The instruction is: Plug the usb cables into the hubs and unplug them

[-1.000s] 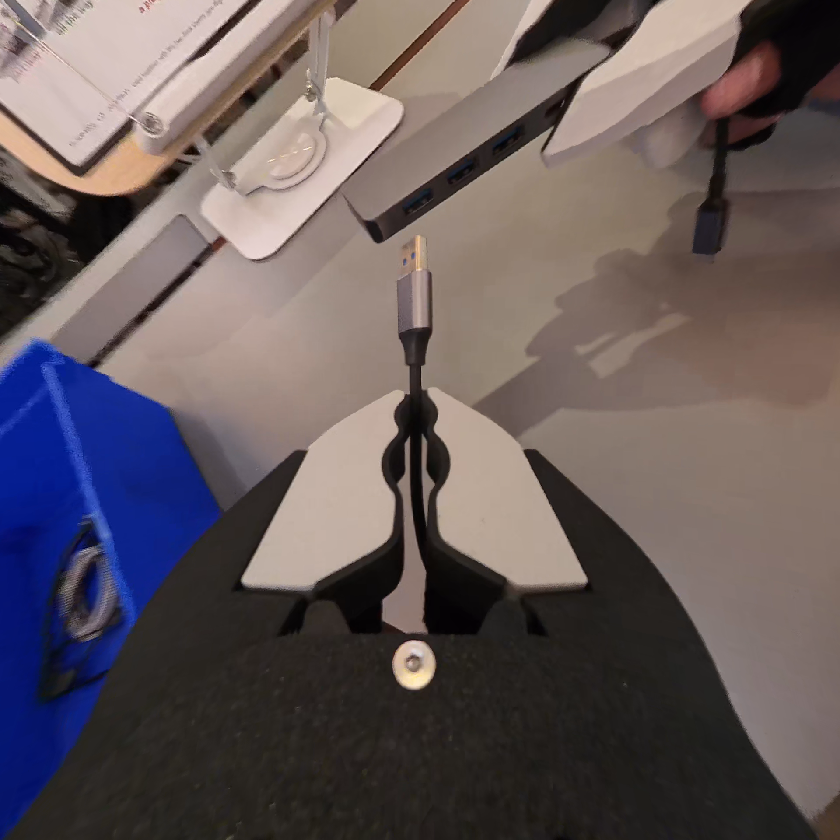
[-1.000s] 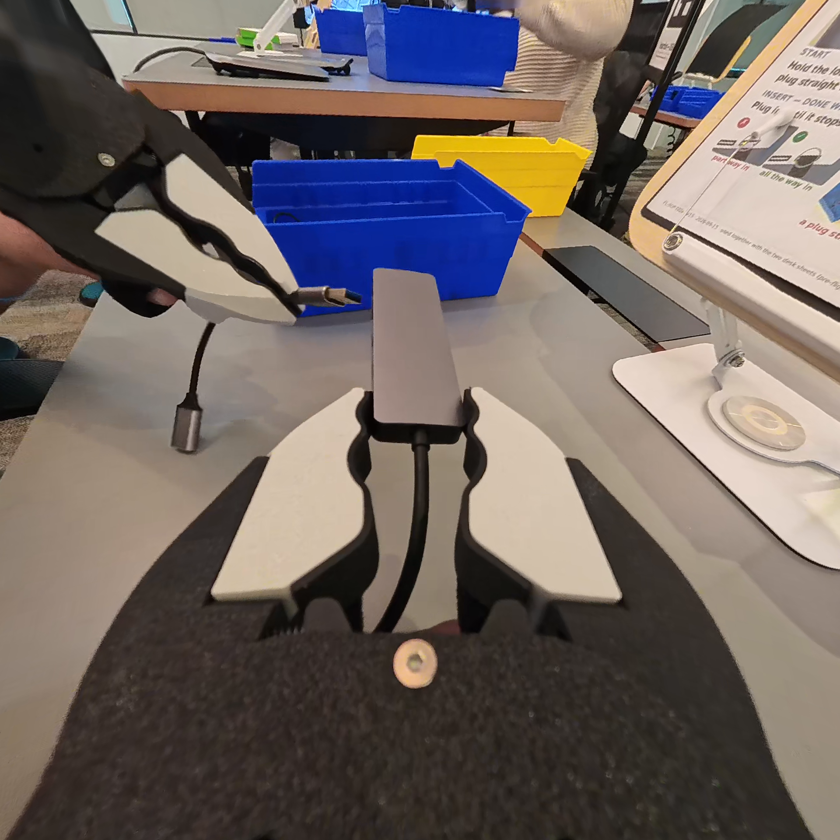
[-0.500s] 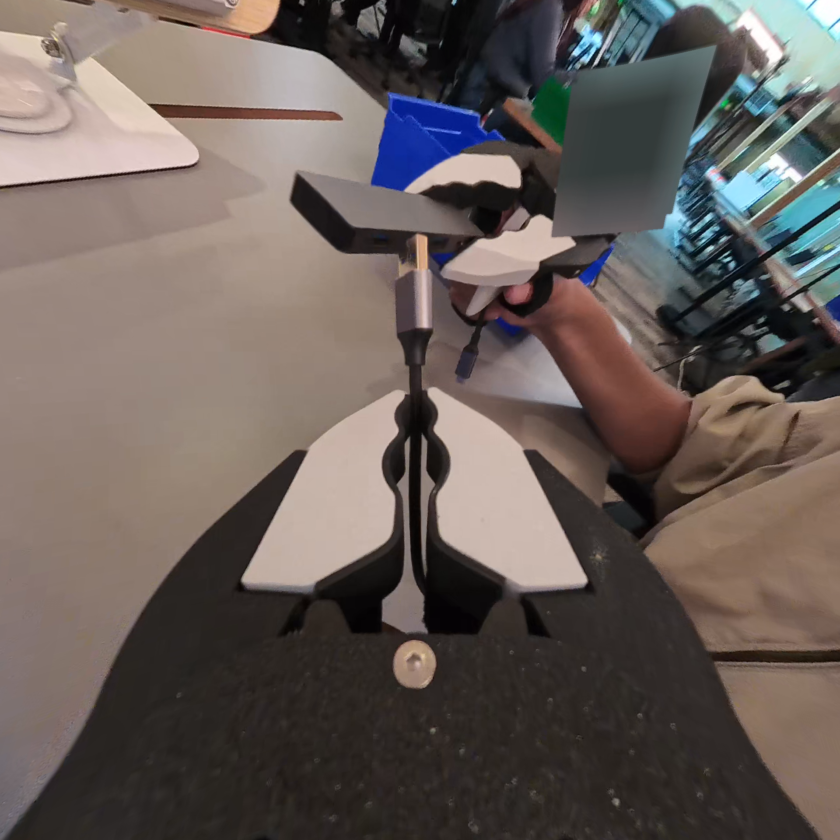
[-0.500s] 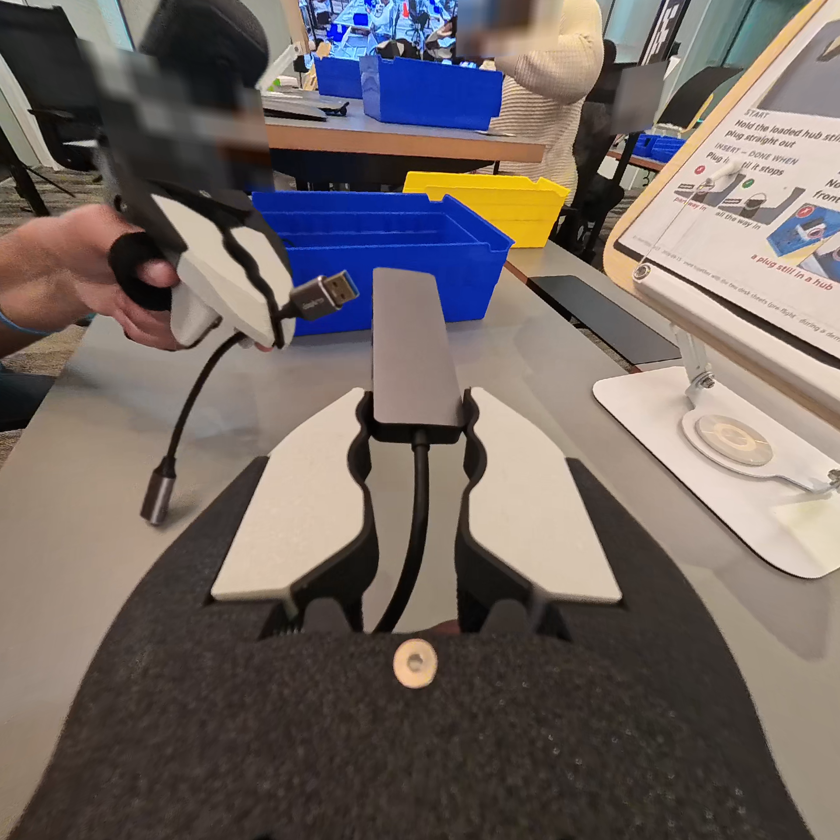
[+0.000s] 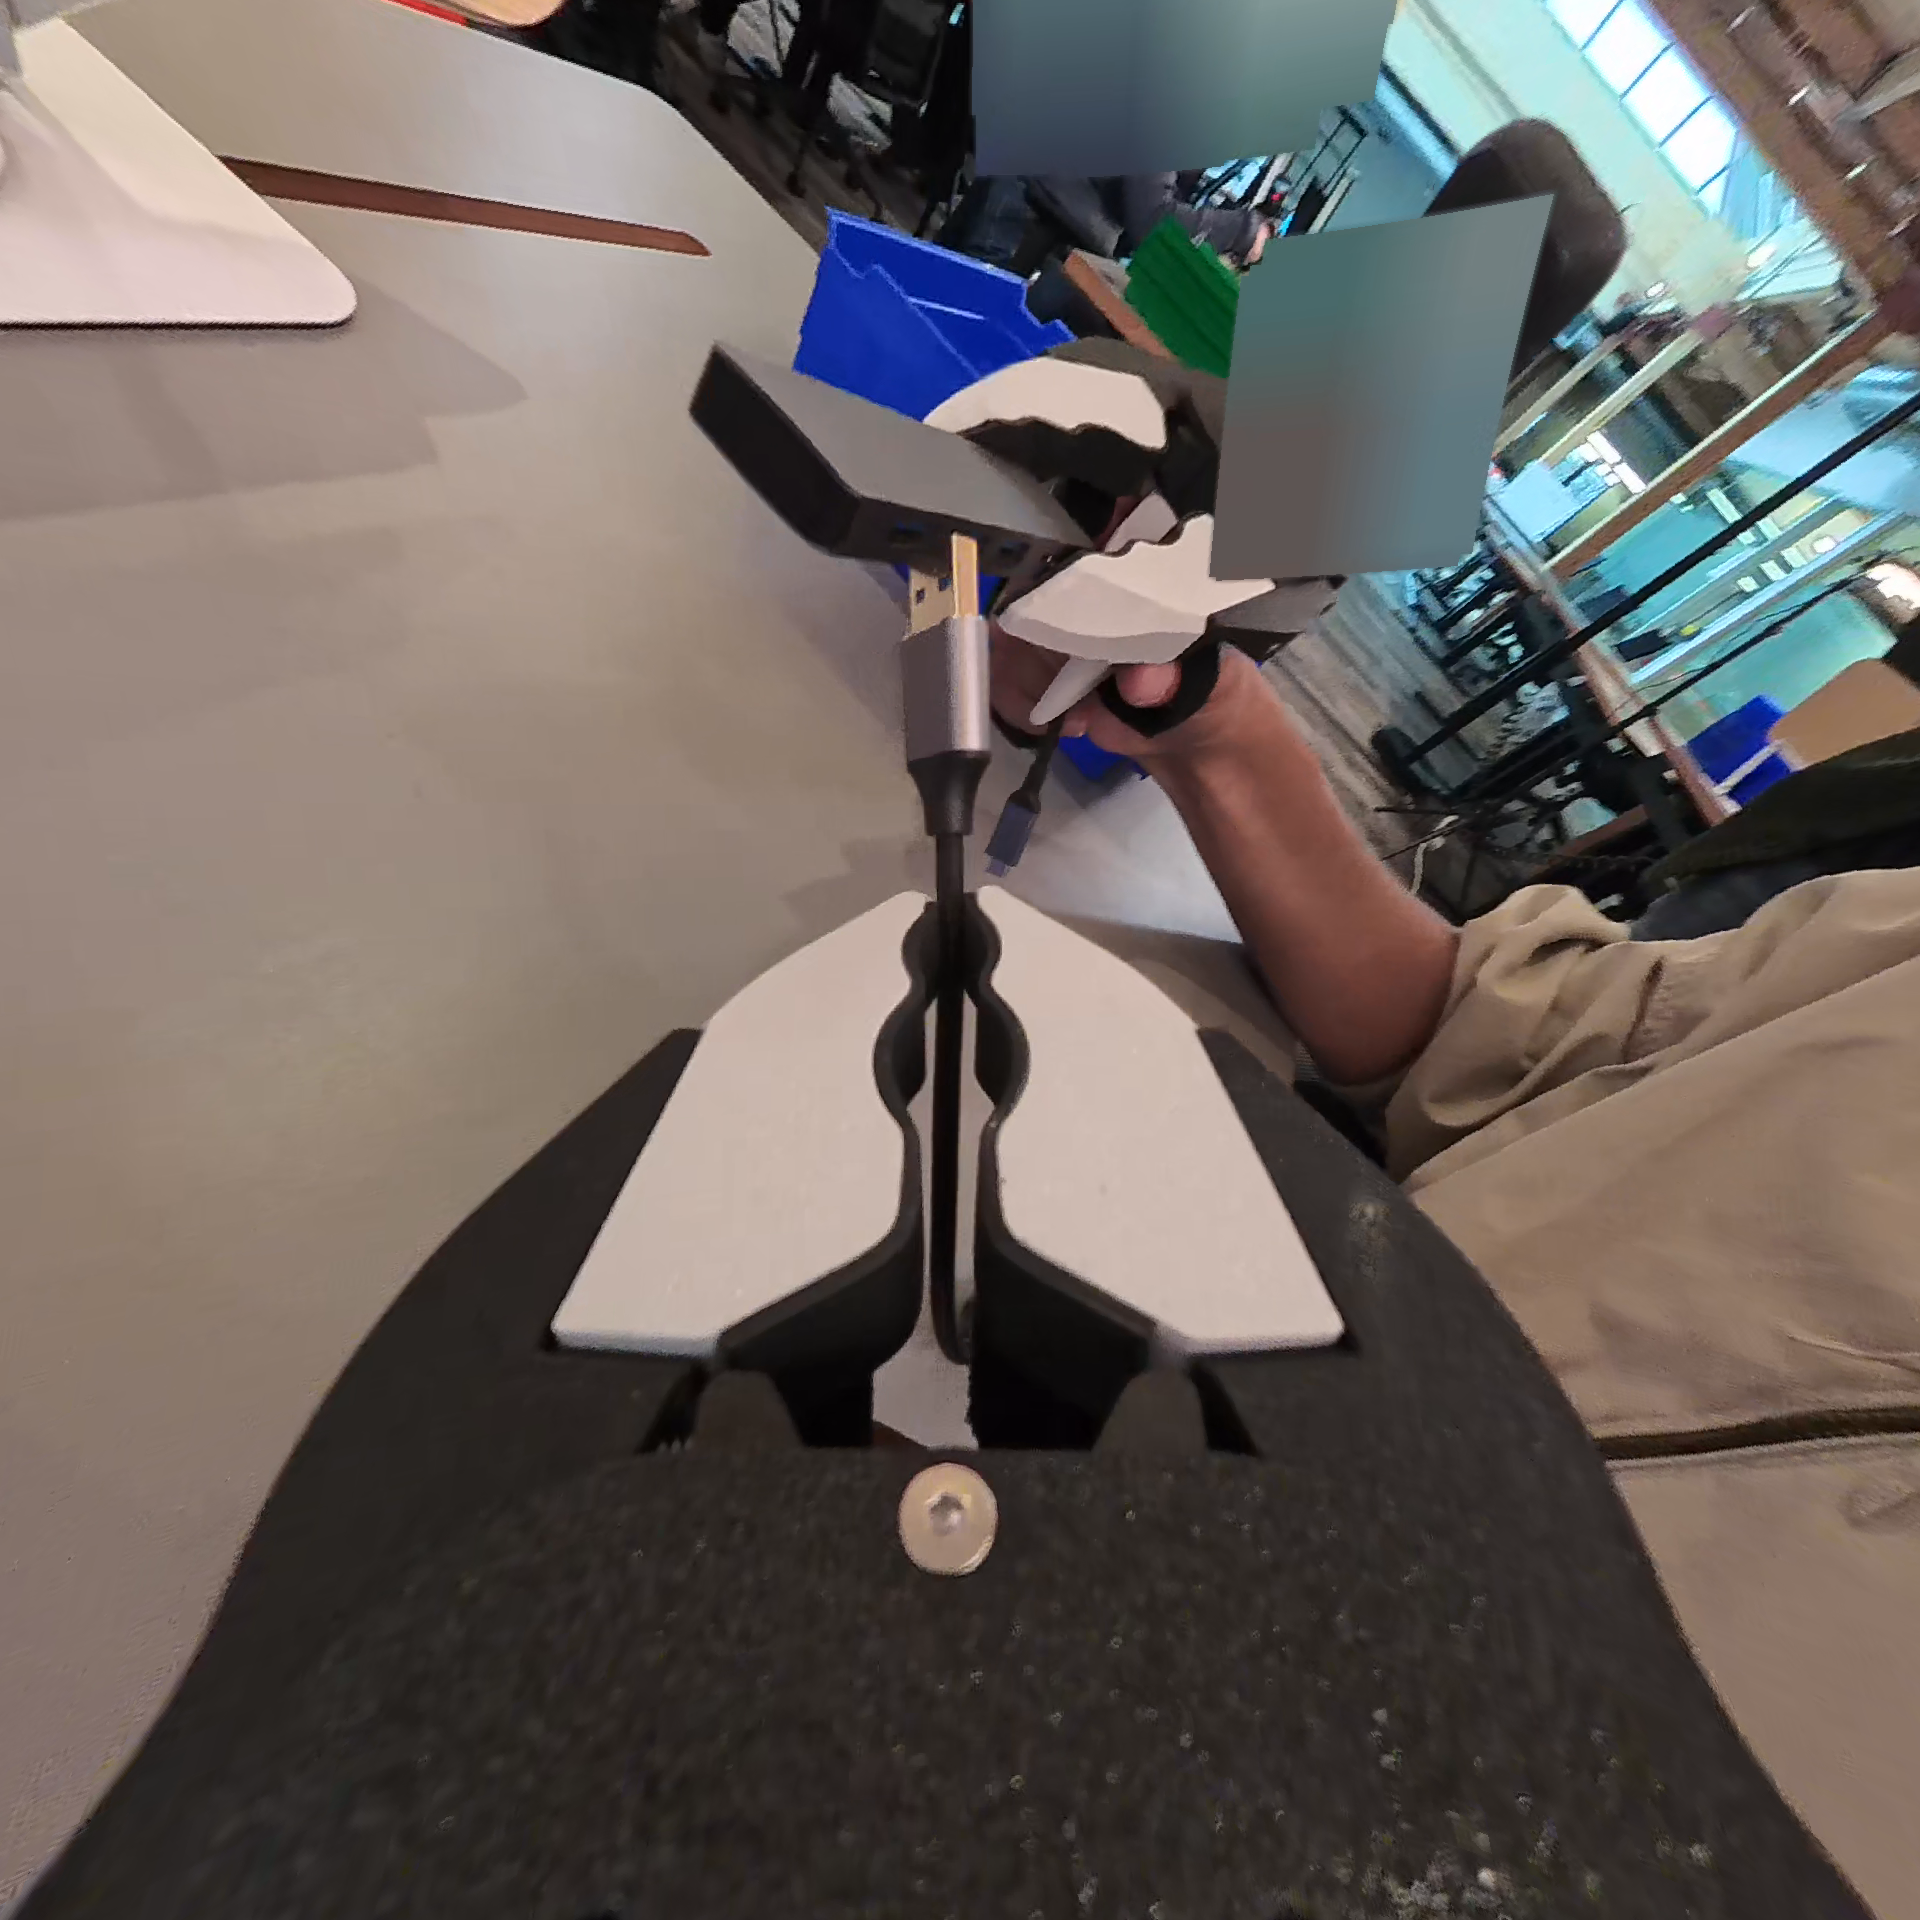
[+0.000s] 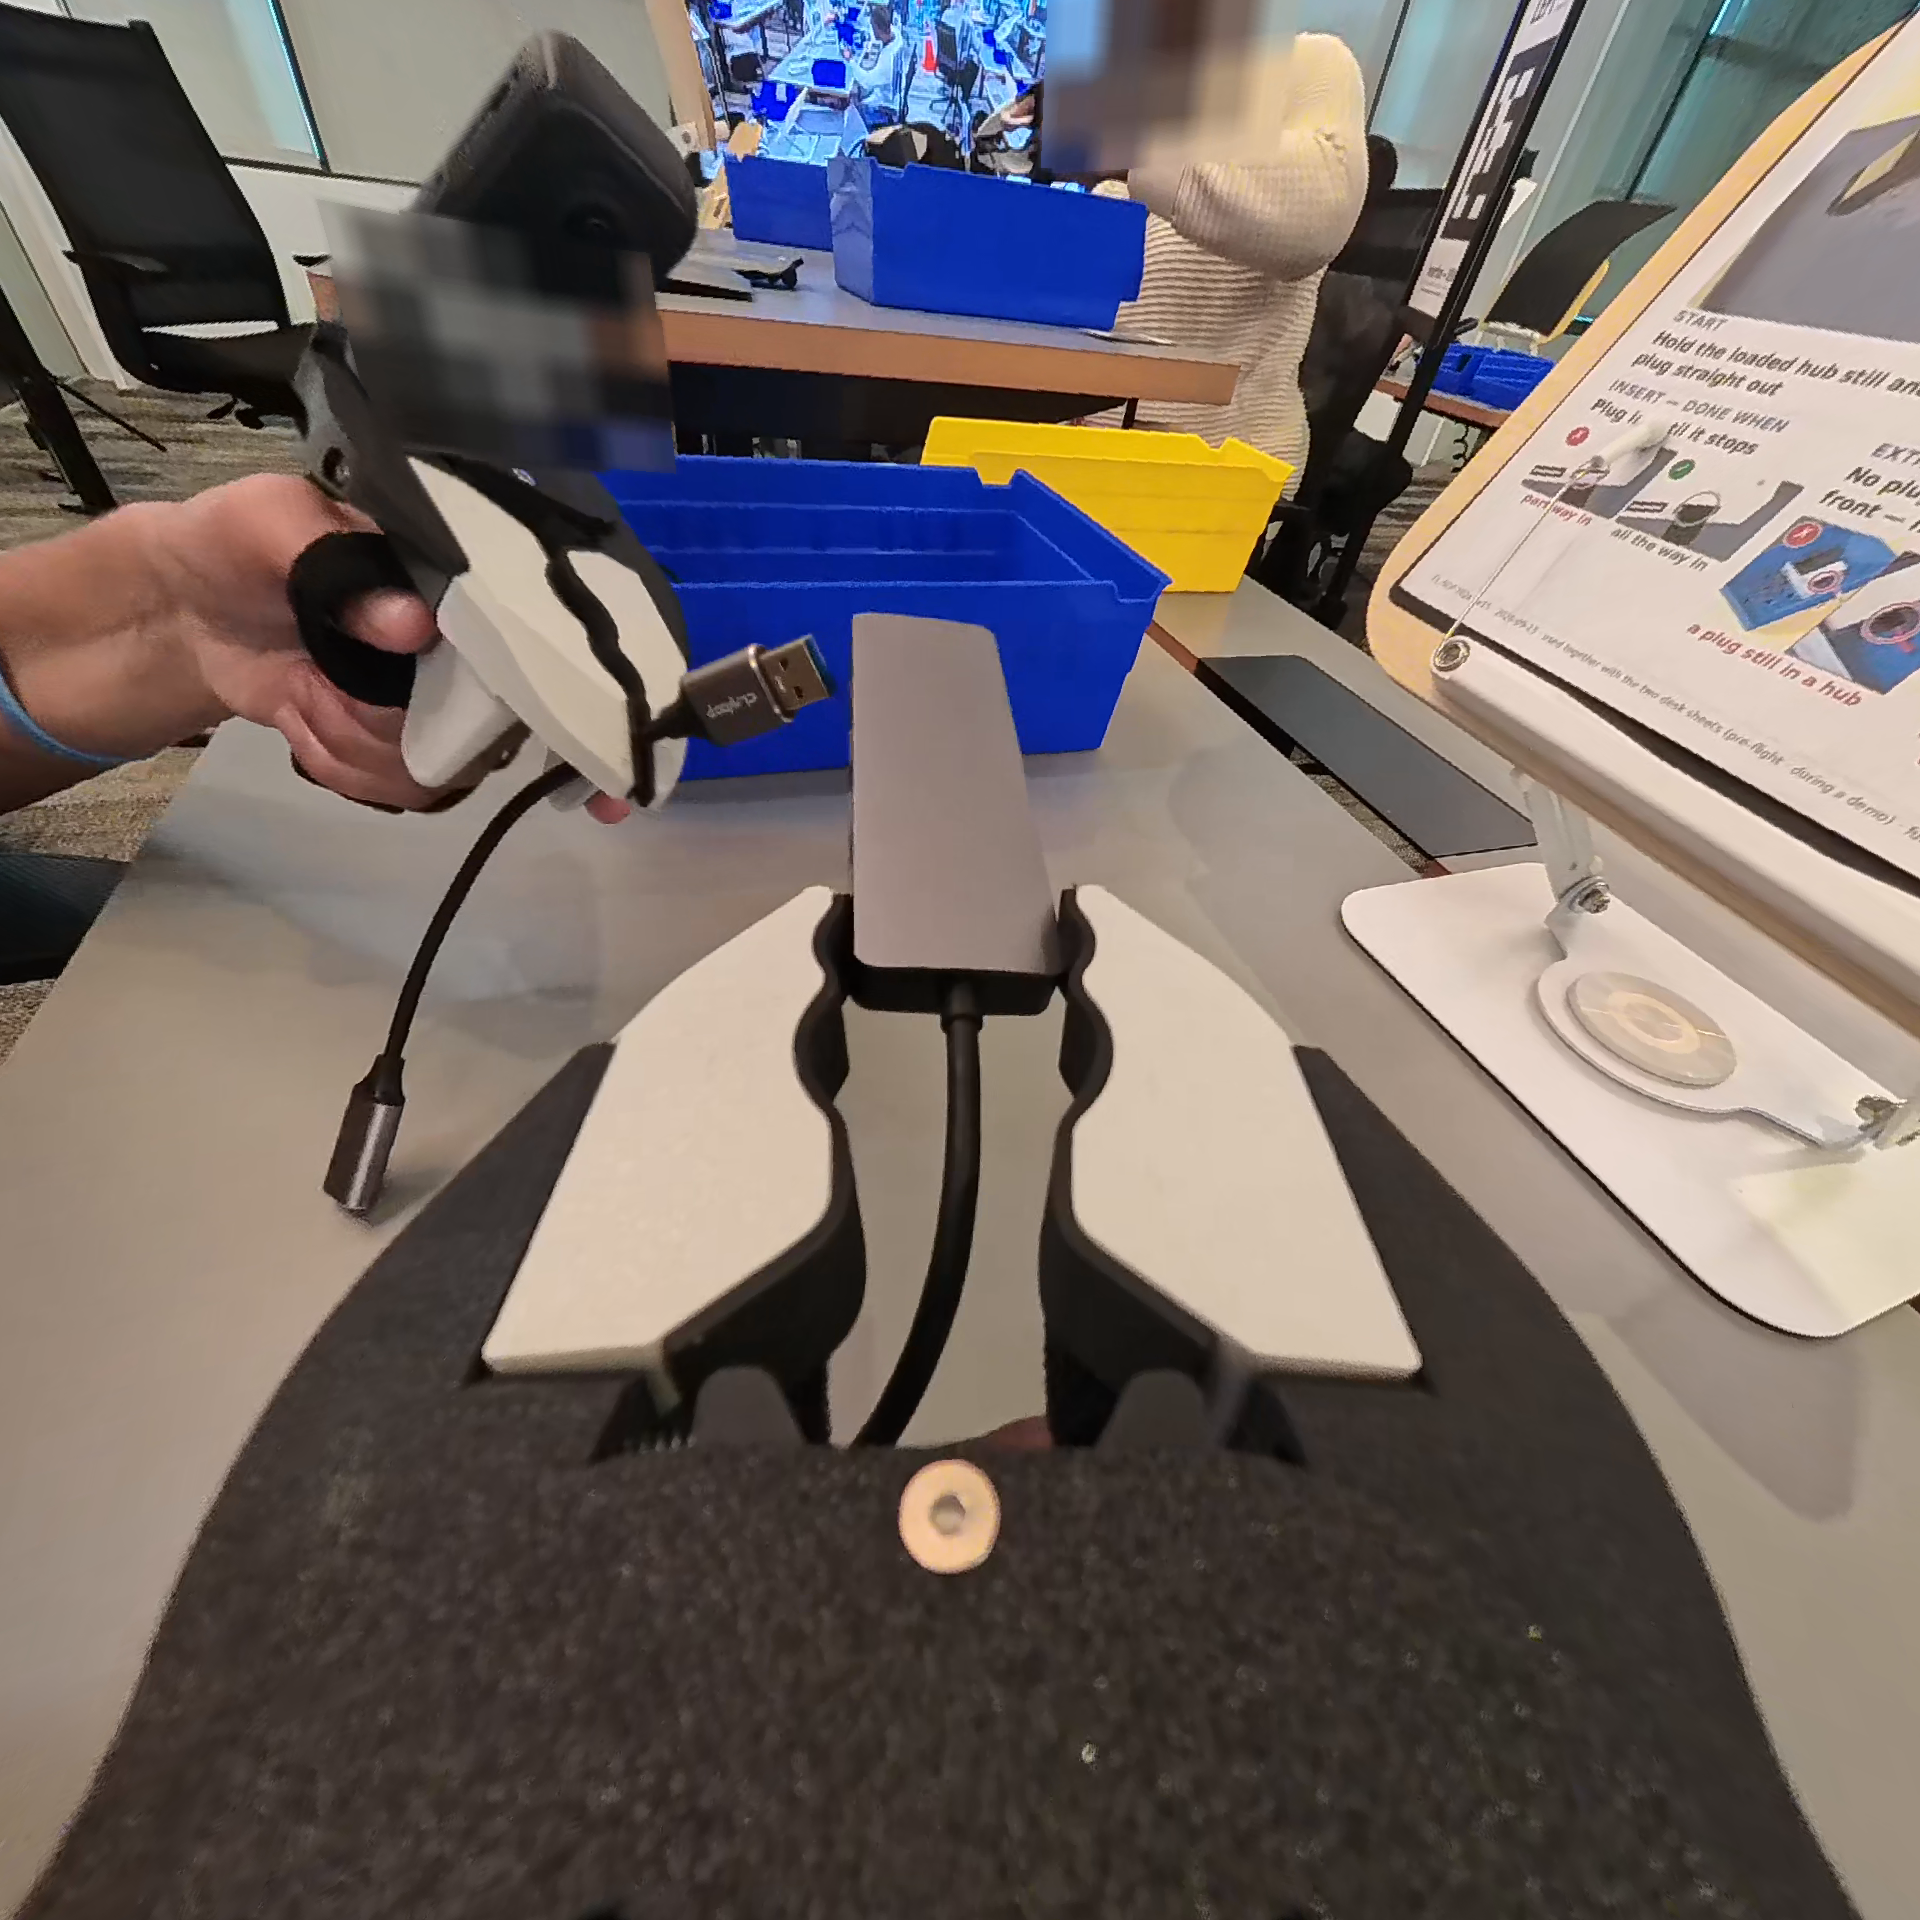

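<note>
Grey aluminium hub (image 6: 940,790) clamped at its cable end by the right tool (image 6: 951,925), held above the tabletop (image 6: 208,1039), its own black lead running back between the fingers. Left tool (image 5: 951,914) pinched together on the black cord of a USB cable (image 5: 943,1091); grey-shelled plug (image 5: 943,675) stands clear of the fingertips, metal tip just beside the hub's port face, not inserted. Cable's far connector (image 6: 364,1143) dangles near the tabletop. Blue bin (image 6: 914,592) behind the hub.
</note>
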### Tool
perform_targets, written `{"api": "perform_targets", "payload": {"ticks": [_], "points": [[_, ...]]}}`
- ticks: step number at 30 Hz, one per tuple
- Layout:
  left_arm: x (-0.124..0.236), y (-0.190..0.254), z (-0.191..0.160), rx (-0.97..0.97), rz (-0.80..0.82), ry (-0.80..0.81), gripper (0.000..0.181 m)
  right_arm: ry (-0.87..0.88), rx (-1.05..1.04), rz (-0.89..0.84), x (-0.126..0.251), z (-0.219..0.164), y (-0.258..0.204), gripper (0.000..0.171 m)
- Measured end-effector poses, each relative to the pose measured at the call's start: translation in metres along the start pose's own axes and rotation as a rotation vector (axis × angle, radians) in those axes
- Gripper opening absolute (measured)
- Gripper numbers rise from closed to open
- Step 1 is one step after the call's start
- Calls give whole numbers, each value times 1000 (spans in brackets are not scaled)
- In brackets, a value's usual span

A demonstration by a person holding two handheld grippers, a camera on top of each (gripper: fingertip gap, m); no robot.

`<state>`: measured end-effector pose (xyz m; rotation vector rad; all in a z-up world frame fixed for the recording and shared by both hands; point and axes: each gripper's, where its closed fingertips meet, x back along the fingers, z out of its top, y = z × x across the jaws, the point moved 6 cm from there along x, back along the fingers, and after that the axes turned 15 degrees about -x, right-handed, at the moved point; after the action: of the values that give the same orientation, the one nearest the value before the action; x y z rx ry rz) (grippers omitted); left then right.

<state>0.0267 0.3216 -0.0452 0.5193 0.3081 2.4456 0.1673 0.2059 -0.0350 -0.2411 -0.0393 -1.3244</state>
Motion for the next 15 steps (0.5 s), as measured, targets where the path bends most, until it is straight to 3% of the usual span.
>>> {"api": "perform_targets", "payload": {"ticks": [15], "points": [[-6, 2, 2, 312, -329, 178, 3, 106, 35, 27, 4, 7, -5, 38]]}}
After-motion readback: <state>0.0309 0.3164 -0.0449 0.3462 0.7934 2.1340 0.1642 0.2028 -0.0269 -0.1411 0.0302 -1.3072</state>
